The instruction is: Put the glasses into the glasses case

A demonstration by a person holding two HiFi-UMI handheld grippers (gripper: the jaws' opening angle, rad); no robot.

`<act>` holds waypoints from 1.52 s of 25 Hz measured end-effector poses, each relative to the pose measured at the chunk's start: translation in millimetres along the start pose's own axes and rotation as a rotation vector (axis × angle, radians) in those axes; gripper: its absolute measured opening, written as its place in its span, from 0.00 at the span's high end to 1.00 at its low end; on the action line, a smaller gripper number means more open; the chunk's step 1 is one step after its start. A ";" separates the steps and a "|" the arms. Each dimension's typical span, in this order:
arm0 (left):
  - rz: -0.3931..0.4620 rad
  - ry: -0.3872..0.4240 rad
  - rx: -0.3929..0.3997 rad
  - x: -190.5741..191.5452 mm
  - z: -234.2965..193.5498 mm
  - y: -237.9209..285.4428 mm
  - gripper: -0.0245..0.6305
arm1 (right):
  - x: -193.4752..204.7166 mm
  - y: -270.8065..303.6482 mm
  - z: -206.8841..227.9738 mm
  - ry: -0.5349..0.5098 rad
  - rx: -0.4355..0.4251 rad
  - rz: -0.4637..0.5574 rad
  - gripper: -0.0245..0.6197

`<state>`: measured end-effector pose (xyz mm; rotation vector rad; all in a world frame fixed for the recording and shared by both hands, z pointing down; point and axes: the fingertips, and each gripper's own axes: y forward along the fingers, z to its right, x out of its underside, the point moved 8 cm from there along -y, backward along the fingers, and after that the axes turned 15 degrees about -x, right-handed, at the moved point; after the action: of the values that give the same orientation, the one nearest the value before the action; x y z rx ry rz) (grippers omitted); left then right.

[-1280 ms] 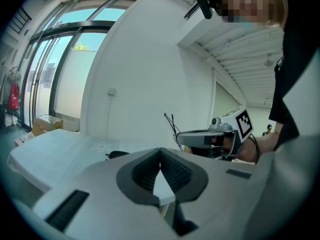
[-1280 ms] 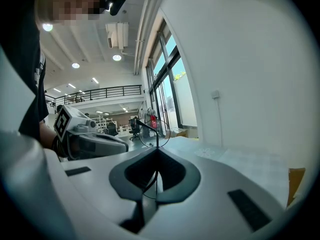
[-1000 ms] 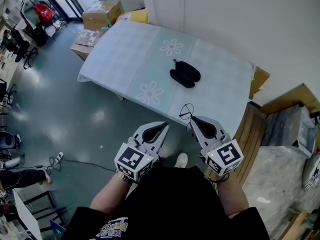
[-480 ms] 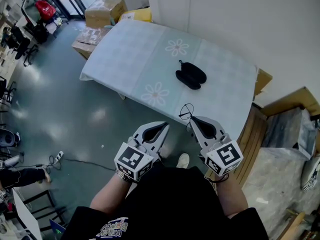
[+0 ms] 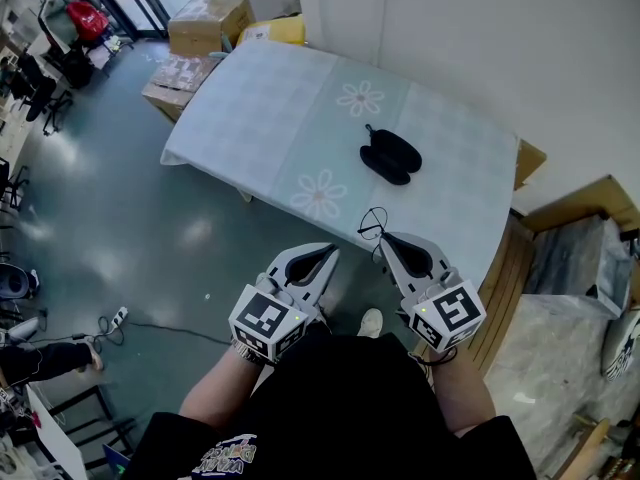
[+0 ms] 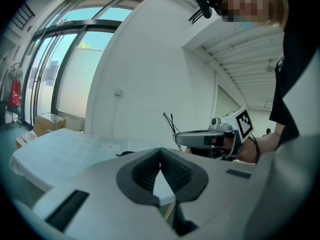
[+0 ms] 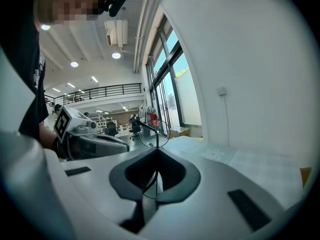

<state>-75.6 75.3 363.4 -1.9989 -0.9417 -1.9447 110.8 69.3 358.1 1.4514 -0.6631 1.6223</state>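
Observation:
The black glasses case [image 5: 390,156] lies open on the table [image 5: 270,118], which has a pale flower-print cloth, well ahead of both grippers. My right gripper [image 5: 385,239] is shut on thin wire-framed glasses [image 5: 372,225]; in the right gripper view one round lens [image 7: 154,133] stands above the closed jaws of the right gripper [image 7: 157,153]. My left gripper [image 5: 326,252] hangs beside it over the floor, shut with nothing in it. In the left gripper view the left gripper [image 6: 160,150] has its jaws together, and the glasses [image 6: 171,124] stick up from the right gripper [image 6: 186,139].
Cardboard boxes [image 5: 208,23] stand past the table's far left corner. A wooden bench [image 5: 503,258] and wrapped boxes [image 5: 575,258] sit to the right. Grey floor lies to the left. Below the grippers is the person's shoe [image 5: 371,321].
The table and case have drifted slightly right and down in the head view, nearer to me. Both grippers hold the same pose, glasses still in the right one.

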 end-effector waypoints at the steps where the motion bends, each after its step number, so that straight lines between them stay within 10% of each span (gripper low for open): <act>1: -0.002 -0.004 0.000 -0.9 -3.2 -0.3 0.92 | -0.4 2.9 -0.4 0.003 0.002 -0.001 0.93; 38: -0.026 0.015 0.108 1.7 -135.2 -15.5 0.92 | -3.7 138.0 -18.8 0.034 0.078 -0.010 0.93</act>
<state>-196.0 13.2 376.3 -1.9199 -1.0504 -1.8767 -16.5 13.8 370.8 1.4773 -0.5780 1.6784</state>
